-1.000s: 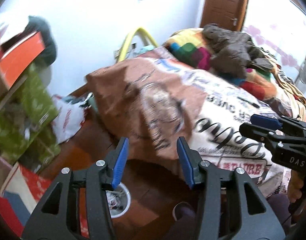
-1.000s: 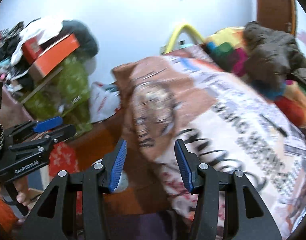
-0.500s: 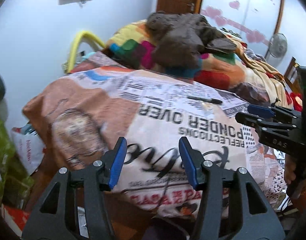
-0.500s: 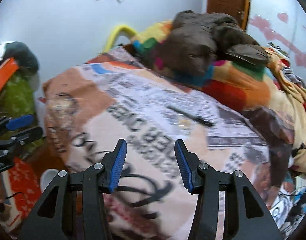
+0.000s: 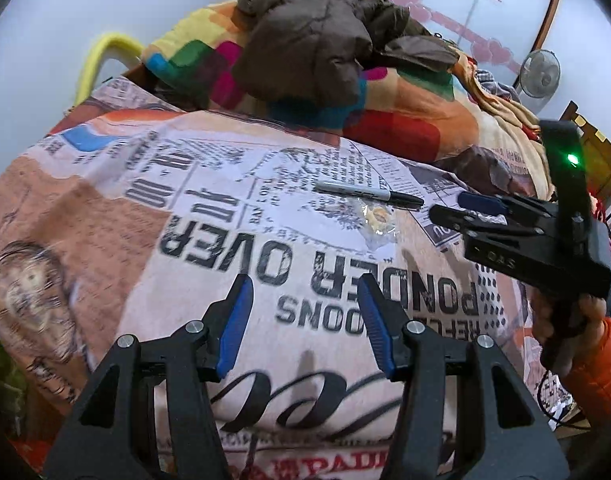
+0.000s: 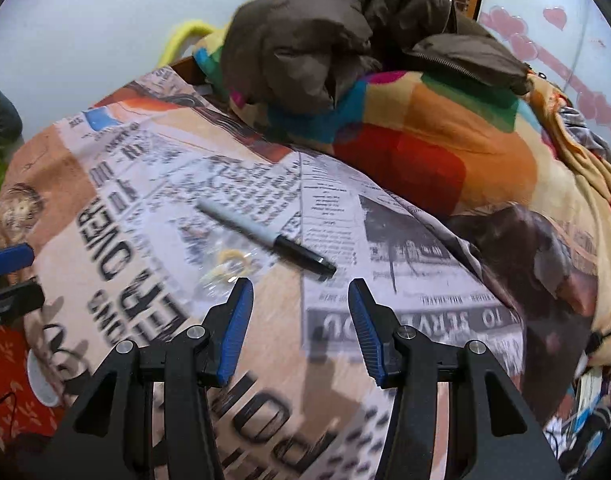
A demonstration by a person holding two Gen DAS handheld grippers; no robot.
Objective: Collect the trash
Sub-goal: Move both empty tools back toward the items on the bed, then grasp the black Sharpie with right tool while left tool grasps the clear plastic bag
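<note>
A crumpled clear plastic wrapper [image 5: 378, 219] [image 6: 228, 265] with a yellowish ring inside lies on the newspaper-print bedspread [image 5: 225, 248] [image 6: 385, 300]. Just beyond it lies a grey marker with a black cap [image 5: 368, 193] [image 6: 265, 235]. My left gripper [image 5: 303, 312] hovers open over the spread, short of the wrapper, nothing between its fingers. My right gripper [image 6: 300, 314] is open too, with the wrapper just past its left fingertip. In the left wrist view the right gripper [image 5: 465, 208] comes in from the right, close to the marker's cap.
A brown jacket [image 5: 325, 36] [image 6: 345, 28] is heaped on a multicoloured blanket [image 5: 405, 120] [image 6: 425, 132] at the back of the bed. A yellow hoop [image 5: 101, 56] leans on the wall. A fan [image 5: 539, 74] stands at right. Red patterned fabric [image 6: 9, 376] lies low left.
Both grippers have swung right from the cluttered floor corner to above the bed and come down closer to it. The marker and wrapper have come into view. Both stay open and empty.
</note>
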